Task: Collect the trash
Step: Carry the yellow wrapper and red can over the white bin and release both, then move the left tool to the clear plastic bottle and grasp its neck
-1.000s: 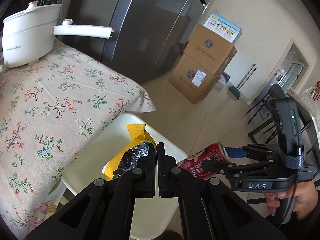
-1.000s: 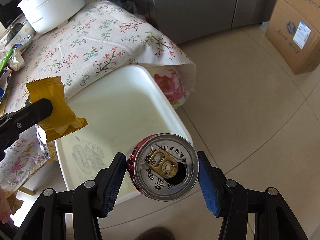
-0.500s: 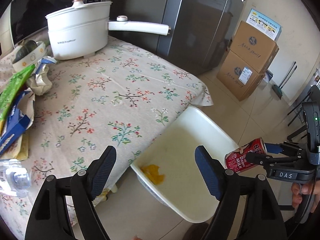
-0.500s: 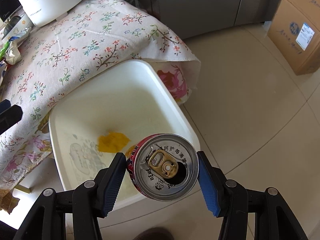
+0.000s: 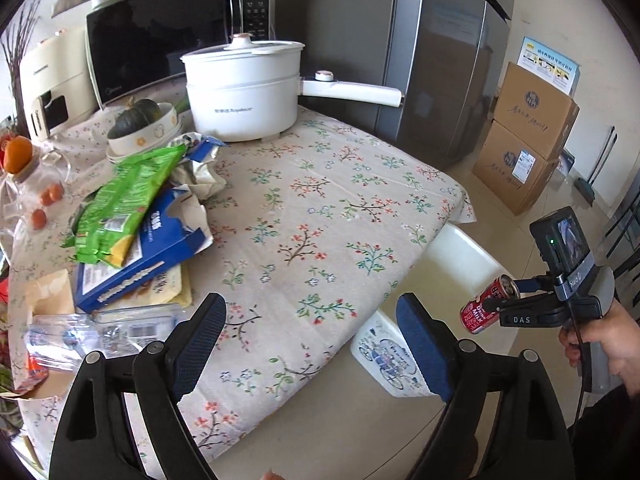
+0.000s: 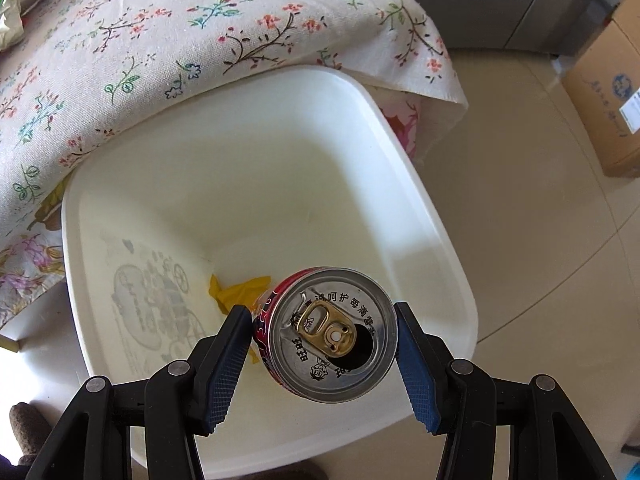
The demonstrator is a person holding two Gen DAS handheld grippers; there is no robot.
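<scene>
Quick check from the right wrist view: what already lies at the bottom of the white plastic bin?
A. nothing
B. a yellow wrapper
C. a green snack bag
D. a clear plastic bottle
B: a crumpled yellow wrapper lies on the floor of the white plastic bin, below the red drink can that the right gripper holds.

yellow wrapper [image 6: 240, 292] half hidden behind can [image 6: 326, 334], bin [image 5: 460, 256] partly under tablecloth [image 5: 320, 216]

White pot [image 5: 242, 90] and bowl [image 5: 142, 132] on the flowered tablecloth [image 5: 320, 208]; microwave [image 5: 176, 36] behind; stacked cardboard boxes [image 5: 524, 136] beside the refrigerator [image 5: 436, 48].
</scene>
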